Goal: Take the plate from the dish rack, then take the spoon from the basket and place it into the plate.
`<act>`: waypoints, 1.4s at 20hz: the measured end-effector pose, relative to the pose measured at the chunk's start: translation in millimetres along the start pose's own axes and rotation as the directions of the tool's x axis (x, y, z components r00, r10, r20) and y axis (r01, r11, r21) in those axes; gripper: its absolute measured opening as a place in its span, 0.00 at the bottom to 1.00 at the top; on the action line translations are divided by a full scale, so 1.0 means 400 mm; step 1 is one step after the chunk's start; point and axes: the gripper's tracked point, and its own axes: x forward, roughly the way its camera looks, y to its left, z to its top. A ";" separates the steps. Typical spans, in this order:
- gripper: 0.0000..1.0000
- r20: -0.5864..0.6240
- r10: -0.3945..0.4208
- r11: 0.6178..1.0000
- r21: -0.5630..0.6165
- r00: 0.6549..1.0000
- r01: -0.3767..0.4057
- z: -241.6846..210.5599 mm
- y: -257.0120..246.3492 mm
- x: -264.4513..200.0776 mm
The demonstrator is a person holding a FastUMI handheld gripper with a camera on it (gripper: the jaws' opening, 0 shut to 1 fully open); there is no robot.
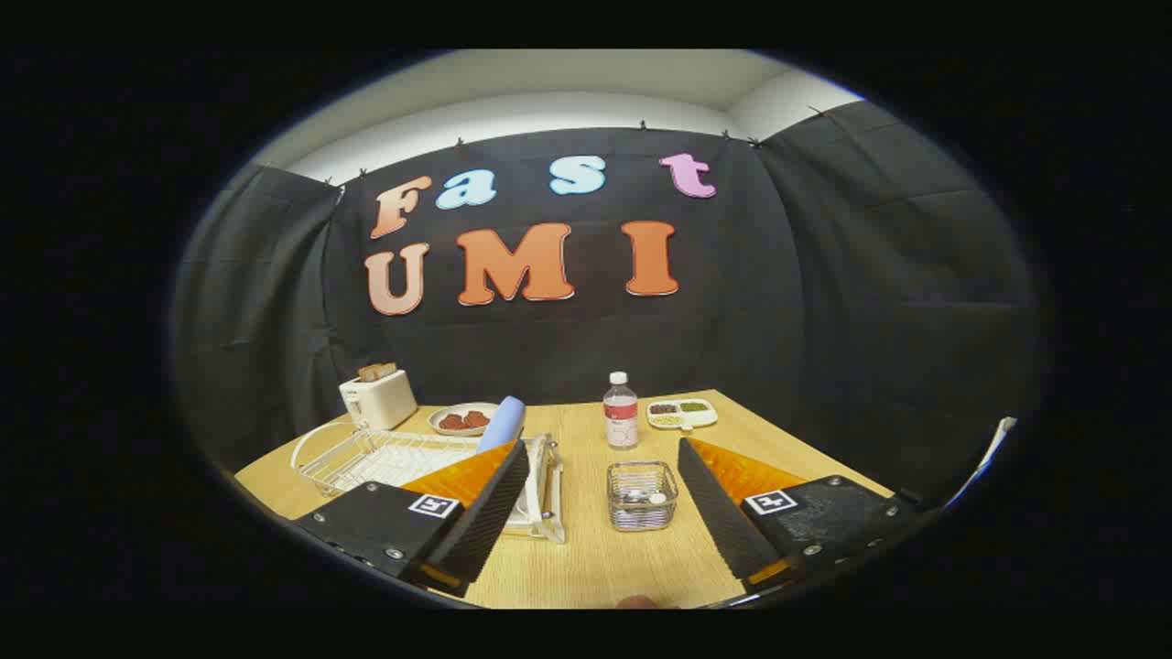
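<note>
Between the wide-apart, empty fingers (602,458), basket (642,495) contents look indistinct, perhaps a spoon

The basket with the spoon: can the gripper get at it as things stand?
Probably yes. The gripper is open, the basket sits on bare table between its fingers, with its top open.

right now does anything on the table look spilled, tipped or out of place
Nothing stands out. The plate stands on edge in the dish rack, the water bottle is upright, the wire basket sits level between the open gripper fingers, and no spill shows on the table.
</note>
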 end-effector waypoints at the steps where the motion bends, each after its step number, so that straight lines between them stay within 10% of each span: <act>1: 0.97 -0.004 0.003 1.000 0.003 1.000 -0.003 0.000 0.001 0.001; 28: 0.97 -0.196 0.071 0.996 -0.030 0.978 -0.078 -0.038 0.218 0.246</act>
